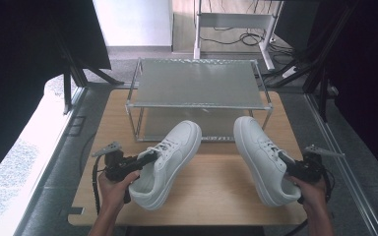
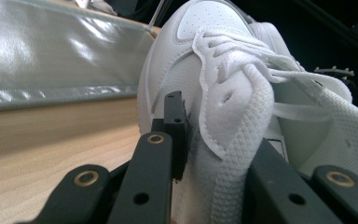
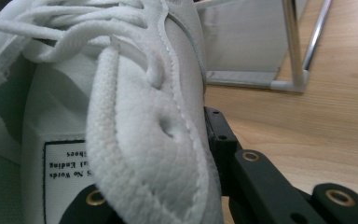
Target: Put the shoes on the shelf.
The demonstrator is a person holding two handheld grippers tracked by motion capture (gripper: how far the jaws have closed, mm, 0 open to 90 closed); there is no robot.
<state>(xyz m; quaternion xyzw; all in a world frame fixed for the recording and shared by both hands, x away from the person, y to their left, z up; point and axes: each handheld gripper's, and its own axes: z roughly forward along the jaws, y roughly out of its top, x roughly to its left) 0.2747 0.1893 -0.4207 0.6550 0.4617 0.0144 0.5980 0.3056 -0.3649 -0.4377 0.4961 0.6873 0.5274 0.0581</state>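
Two white lace-up sneakers lie on the wooden table [image 1: 216, 196], toes toward a metal shoe rack [image 1: 197, 104]. My left gripper [image 1: 145, 158] is shut on the left sneaker [image 1: 174, 157], which leans over onto its side. In the left gripper view the jaws of my left gripper [image 2: 216, 135] pinch the left sneaker [image 2: 191, 70] by its collar wall beside the laces. My right gripper [image 1: 286, 161] is shut on the right sneaker [image 1: 258, 147]. In the right gripper view my right gripper [image 3: 158, 163] clamps the right sneaker [image 3: 135, 93] by its collar wall, one jaw inside over the tongue label.
The rack has two mesh shelves, with the lower shelf [image 1: 177, 129] just behind the toes and chrome legs [image 3: 293, 42] at the corners. Bare wood lies between the shoes. Cables and a white desk frame [image 1: 236, 22] stand beyond the table; dark curtains flank both sides.
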